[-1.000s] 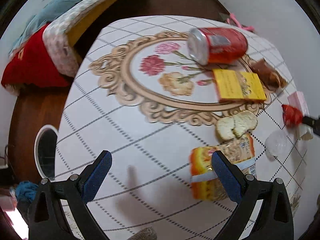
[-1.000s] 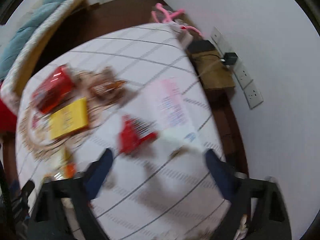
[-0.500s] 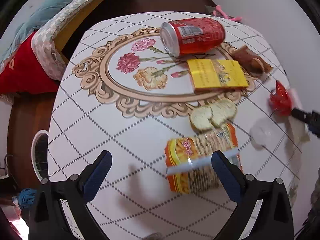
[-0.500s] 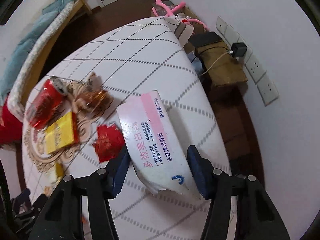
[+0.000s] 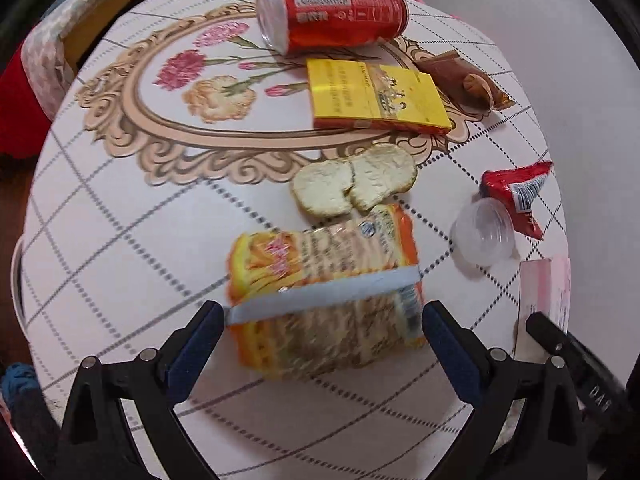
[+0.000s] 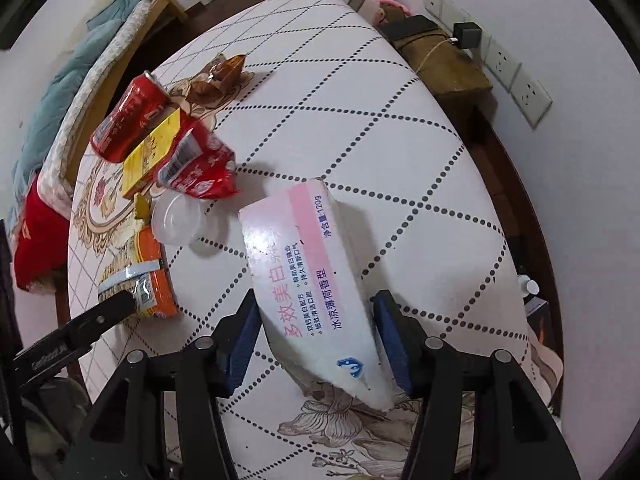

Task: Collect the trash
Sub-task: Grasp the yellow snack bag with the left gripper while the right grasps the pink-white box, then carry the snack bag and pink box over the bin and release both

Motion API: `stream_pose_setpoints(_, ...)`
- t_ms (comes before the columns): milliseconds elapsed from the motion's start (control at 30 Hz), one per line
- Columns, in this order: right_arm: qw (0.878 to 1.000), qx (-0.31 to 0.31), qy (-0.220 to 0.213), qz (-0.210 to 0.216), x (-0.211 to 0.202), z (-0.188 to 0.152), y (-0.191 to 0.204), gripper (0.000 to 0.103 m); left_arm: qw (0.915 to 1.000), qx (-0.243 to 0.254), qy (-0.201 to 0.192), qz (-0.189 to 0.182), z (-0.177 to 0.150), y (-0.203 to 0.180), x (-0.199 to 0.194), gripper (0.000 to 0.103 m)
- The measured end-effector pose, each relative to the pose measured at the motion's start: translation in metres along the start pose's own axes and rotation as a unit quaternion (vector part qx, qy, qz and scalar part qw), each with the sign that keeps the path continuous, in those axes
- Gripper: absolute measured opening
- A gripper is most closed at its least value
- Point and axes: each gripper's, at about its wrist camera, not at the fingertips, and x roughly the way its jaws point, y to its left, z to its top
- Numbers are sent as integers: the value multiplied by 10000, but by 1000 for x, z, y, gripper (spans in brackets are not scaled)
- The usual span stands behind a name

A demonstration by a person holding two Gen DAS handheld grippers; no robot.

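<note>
My right gripper [image 6: 316,336] is shut on a white and pink toothpaste box [image 6: 304,264], held tilted above the table; the box also shows in the left wrist view [image 5: 546,292]. My left gripper [image 5: 320,344] is open, its fingers either side of an orange cracker packet [image 5: 324,288] lying on the table. Further back lie two crackers [image 5: 352,184], a yellow box [image 5: 376,96], a red can [image 5: 332,12] on its side, a brown wrapper [image 5: 464,80], a red wrapper [image 5: 520,196] and a clear plastic cup [image 5: 484,232].
The oval table [image 6: 360,120] has a white diamond-pattern cloth. A bench with red and blue cushions [image 6: 48,120] stands to the left. A cardboard box [image 6: 444,60] and wall sockets [image 6: 508,68] are to the right. A white bin rim [image 5: 16,276] is at the left floor.
My left gripper moved forward until its fingers flank the cracker packet. My right gripper closed on the toothpaste box and lifted it toward the camera.
</note>
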Motion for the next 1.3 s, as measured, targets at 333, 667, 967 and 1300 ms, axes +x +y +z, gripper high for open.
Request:
stream_pose_setpoints(333, 9973, -368, -309, -552, 6, 3, 14, 54, 9940, 585, -618, 684, -9, -27, -17, 22)
stream_pose_setpoints(667, 9967, -569, -532, -223, -30, -14, 28, 53, 9824, 918, -1327, 940, -31, -21, -77, 21)
stream_pose_setpoints(967, 9914, -978, -851, 177, -80, -31, 73, 52, 9743, 695, -1926, 940, -34, 28, -150, 21)
stream_pose_setpoints(1300, 9725, -1858, -1113, 854, -124, -42, 193, 52, 9612, 49, -2487, 1192, -40, 128, -237, 21)
